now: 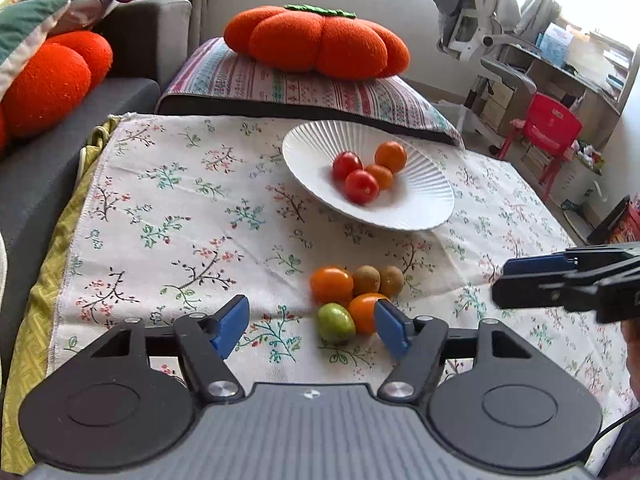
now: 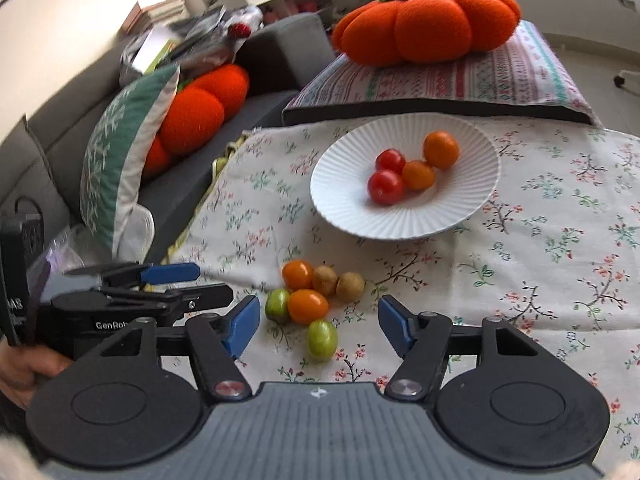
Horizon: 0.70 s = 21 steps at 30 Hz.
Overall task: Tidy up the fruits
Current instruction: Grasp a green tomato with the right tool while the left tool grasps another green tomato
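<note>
On the white plate (image 2: 404,224): 2 red tomatoes (image 2: 385,187), 2 orange ones (image 2: 418,175). Loose on the floral cloth (image 2: 540,240): 2 more orange tomatoes (image 2: 307,306), 2 brown kiwis (image 2: 350,286), 2 green fruits (image 2: 321,340), approx 10 pcs total. Grippers: 2. Orange pumpkin cushions (image 2: 428,26): 2, maybe a 3rd part-hidden.
</note>
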{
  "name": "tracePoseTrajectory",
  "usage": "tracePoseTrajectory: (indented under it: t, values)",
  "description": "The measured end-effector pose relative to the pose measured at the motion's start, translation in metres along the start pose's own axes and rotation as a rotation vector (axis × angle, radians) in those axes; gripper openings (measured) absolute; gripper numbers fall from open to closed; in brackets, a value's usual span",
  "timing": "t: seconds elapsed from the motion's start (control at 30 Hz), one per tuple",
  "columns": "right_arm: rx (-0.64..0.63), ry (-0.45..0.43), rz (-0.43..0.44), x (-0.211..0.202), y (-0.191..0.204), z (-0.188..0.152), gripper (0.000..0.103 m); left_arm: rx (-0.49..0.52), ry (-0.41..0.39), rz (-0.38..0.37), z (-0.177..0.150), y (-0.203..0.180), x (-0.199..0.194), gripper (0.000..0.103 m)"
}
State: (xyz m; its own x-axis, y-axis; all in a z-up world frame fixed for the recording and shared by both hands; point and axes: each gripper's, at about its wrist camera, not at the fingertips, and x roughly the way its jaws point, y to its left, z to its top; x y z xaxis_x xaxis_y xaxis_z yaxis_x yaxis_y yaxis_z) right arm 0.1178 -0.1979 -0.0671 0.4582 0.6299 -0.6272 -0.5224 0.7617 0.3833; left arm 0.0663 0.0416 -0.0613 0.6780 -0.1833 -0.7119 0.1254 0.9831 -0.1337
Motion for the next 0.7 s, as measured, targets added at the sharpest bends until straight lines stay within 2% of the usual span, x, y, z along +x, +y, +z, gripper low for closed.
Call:
tracePoseTrajectory:
  t: [0.17,0.4,0.7]
  values:
    - [-0.018,0.053,0.000,0.024,0.005,-0.009,0.052,0.013,0.029,0.005,-0.004,-0.001,0.012,0.049]
    - [-0.062,0.113,-0.019,0.045,0.012,-0.018,0.047,0.047,0.068,-0.007,-0.008,-0.005,0.025,0.039]
    - [-0.080,0.131,-0.049,0.057,0.009,-0.021,0.037,0.107,0.091,-0.019,-0.013,-0.012,0.042,0.037]
